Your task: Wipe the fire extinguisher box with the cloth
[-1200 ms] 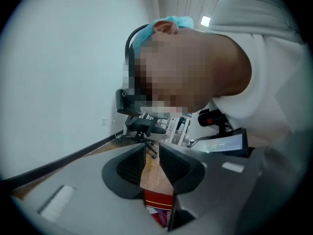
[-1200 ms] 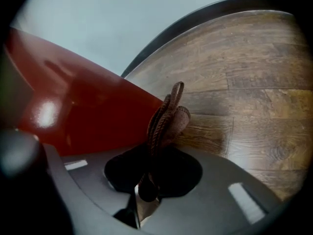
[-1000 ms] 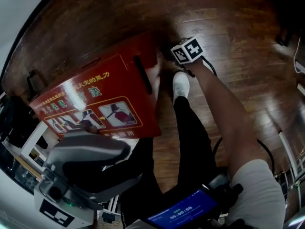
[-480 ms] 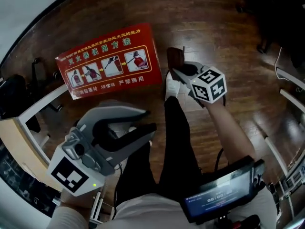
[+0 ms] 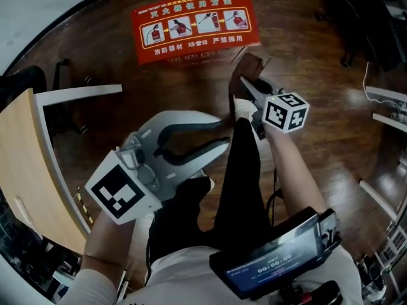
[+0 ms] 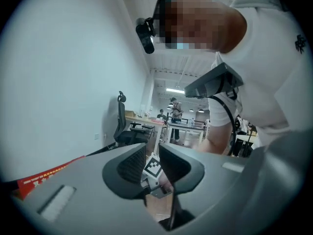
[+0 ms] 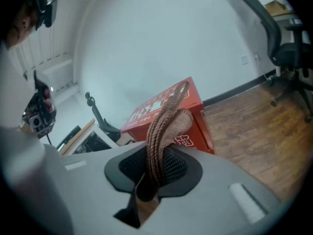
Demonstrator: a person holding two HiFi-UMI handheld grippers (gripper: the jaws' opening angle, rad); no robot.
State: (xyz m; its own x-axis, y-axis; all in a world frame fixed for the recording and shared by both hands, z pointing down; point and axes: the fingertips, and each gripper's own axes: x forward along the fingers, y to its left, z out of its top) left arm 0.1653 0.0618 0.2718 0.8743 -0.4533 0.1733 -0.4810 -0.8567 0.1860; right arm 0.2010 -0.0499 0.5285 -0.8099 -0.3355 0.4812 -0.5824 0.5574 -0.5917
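Note:
The red fire extinguisher box (image 5: 194,25) stands on the wood floor at the top of the head view, its printed face up. My right gripper (image 5: 247,86) hangs below its right end, apart from it, shut on a folded brown cloth (image 5: 246,74). In the right gripper view the cloth (image 7: 165,124) sticks up from between the pads, with the box (image 7: 198,129) behind it. My left gripper (image 5: 222,134) is open and holds nothing, over the person's black trousers. Through its gap in the left gripper view (image 6: 152,168) the right gripper's marker cube shows.
A light wooden desk top (image 5: 28,170) on a white frame (image 5: 79,94) stands at the left. The person's white shoe (image 5: 241,108) is just under the right gripper. A tablet (image 5: 273,264) hangs at the chest. An office chair (image 7: 281,38) stands by the white wall.
The box has shrunk towards the top of the head view as the person drew back from it. The right gripper with the cloth came off the box; the left gripper rose towards the middle.

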